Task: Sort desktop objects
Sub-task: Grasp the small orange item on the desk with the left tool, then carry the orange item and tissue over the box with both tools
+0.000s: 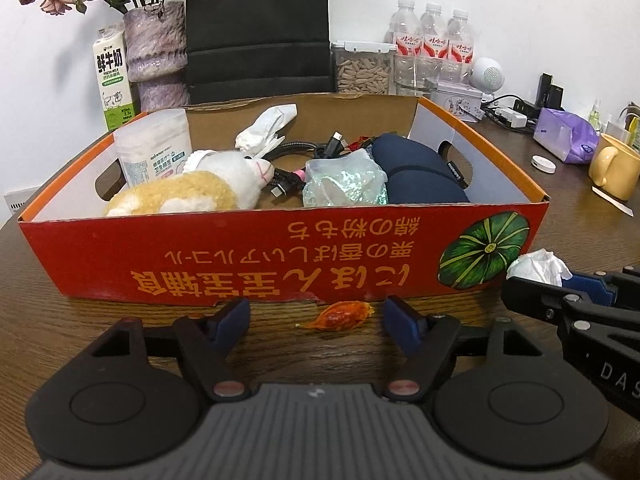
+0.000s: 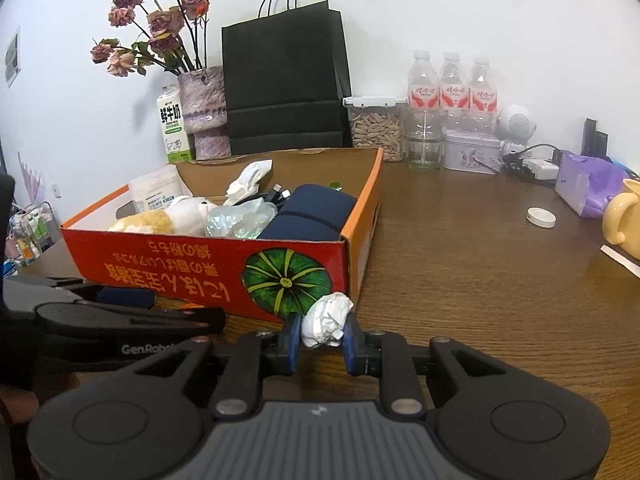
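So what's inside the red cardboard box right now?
In the box: a plush toy, cables, a crumpled plastic bag, a navy pouch, a white container, tissue. Anything underneath is hidden.

- Black paper bag (image 2: pixel 285 80) at the far wall.
- Vase (image 2: pixel 203 110) of dried roses left of it, milk carton (image 2: pixel 173 128) further left.
- Three water bottles (image 2: pixel 452 88) far right.
- Yellow mug (image 2: pixel 622 216) at the right edge.

Red box (image 1: pixel 160 256), green pumpkin print (image 1: pixel 484 250); white tissue (image 2: pixel 326 320); orange wrapper (image 1: pixel 340 315).
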Motion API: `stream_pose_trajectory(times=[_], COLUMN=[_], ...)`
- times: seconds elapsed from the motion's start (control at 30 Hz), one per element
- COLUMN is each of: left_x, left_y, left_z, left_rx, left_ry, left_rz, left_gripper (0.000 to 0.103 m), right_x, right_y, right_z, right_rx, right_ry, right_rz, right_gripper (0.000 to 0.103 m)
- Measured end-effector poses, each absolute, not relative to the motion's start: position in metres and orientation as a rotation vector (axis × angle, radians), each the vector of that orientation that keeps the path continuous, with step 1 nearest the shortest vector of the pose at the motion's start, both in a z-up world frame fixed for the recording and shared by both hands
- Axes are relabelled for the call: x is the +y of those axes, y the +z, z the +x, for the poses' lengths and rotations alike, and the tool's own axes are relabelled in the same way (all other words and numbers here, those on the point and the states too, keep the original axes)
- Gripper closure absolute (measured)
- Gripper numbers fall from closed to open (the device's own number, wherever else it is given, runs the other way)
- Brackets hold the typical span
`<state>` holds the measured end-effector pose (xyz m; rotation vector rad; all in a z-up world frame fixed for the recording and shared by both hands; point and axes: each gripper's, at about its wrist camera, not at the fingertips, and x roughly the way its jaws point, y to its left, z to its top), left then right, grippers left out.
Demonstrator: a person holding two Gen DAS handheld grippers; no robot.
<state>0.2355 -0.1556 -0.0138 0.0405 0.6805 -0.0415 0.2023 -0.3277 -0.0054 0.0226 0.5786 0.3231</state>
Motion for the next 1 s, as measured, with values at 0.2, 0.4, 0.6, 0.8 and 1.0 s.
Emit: stream_pose_trajectory(times=[0.2, 0.4, 0.6, 0.8, 1.0], left_x=[-0.159, -0.163, -0.161, -0.150, -0.134], left_y=[-0.013, -0.012, -0.012, -0.008, 0.004], left_z=[0.232, 0.225, 0.219, 0.208, 0.193], left_rx=[0.675, 0.666, 0.663, 0.650, 0.598], left_ry=[-0.058, -0.092, -0.112, -0.117, -0.124], left_rz=[0.042, 0.050, 0.045, 0.026, 0.007], left_gripper=[0.044, 0.062, 0.062, 0.063, 0.063], right_x=[-0.326, -0.325, -0.325, -0.326, -0.319], right_y=[-0.006, -0.007, -0.007, -0.005, 0.001], right_z=[0.201, 0.200, 0.198, 0.193, 0.183], right_rx=[0.576, 0.572, 0.563, 0.526, 0.481], right_ry=[0.321, 0.318, 0.319, 0.330, 0.338], right_rz=[0.016, 0.011, 0.009, 0.019, -0.015], right_gripper=[0.083, 0.083, 0.083, 0.083, 0.083])
